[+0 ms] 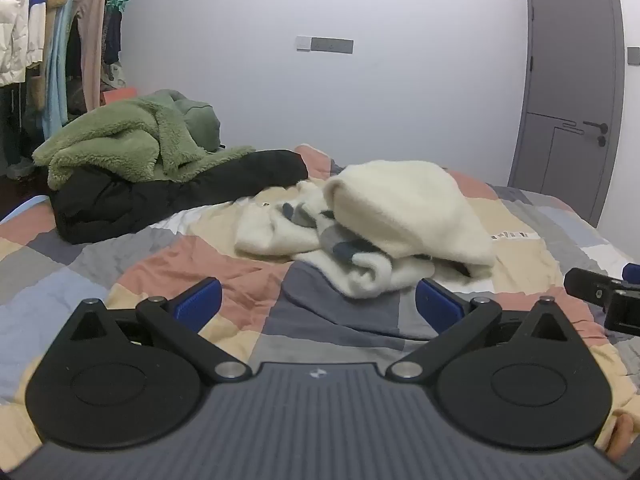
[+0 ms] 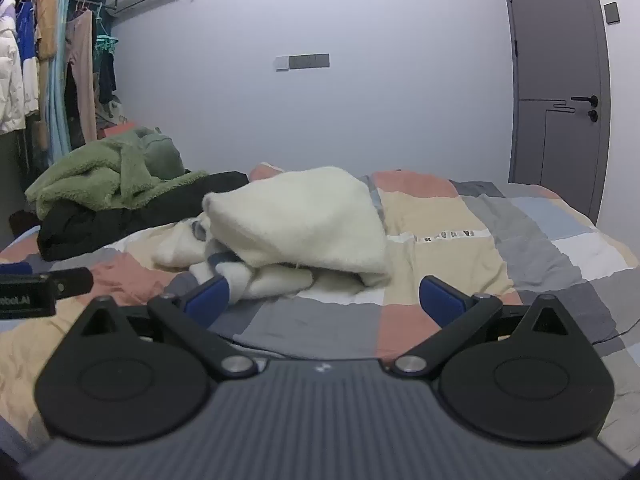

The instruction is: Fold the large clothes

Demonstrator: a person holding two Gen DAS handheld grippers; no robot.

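A cream fleece garment [image 1: 404,208] was seen lying crumpled in a heap on the bed [image 1: 240,280], over its patchwork quilt of grey, salmon, beige and pale blue squares. Grey and dark blue patches of the garment were visible among its folds. The left claw [image 1: 318,304] was held released, its blue fingers [image 1: 198,304] spread wide just short of the heap's near edge, with nothing between them. The right claw [image 2: 326,300] was likewise held released and empty, its left blue finger [image 2: 210,300] seen against the garment's near edge; contact could not be told. Further back on the bed, a green fleece coat [image 1: 120,140] was piled on a black jacket [image 1: 172,196]. Hanging clothes [image 2: 44,72] were seen at the left, and a grey door [image 2: 560,80] at the right.
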